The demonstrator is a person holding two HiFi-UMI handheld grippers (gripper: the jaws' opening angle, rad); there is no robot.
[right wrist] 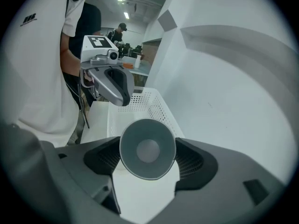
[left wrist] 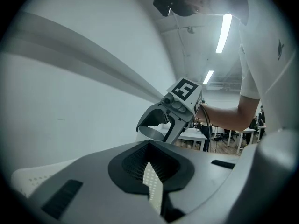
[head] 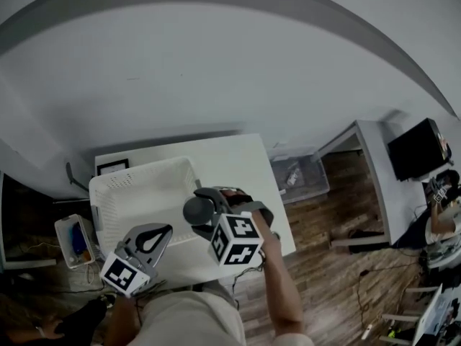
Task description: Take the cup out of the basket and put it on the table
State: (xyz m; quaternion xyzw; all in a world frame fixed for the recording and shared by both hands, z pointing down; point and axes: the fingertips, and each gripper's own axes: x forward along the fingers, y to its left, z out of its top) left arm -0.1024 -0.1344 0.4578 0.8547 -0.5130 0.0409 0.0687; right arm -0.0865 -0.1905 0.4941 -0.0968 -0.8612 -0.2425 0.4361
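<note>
A grey cup (head: 194, 210) hangs in the air over the front right part of the white perforated basket (head: 137, 179), with my right gripper (head: 203, 209) shut on it. In the right gripper view the cup (right wrist: 148, 148) is seen end-on between the two jaws, and the basket (right wrist: 140, 101) lies beyond it. My left gripper (head: 166, 229) is at the basket's front edge, shut and holding nothing. The left gripper view shows the right gripper with the cup (left wrist: 156, 132) ahead of my left gripper (left wrist: 150, 148). The basket stands on a white table (head: 245, 157).
A small black-framed item (head: 113, 166) lies at the table's back left corner. On the wood floor are a clear plastic bin (head: 299, 175) to the right and a small bin (head: 75, 240) to the left. Another table (head: 374, 171) and a dark monitor (head: 418, 148) stand at far right.
</note>
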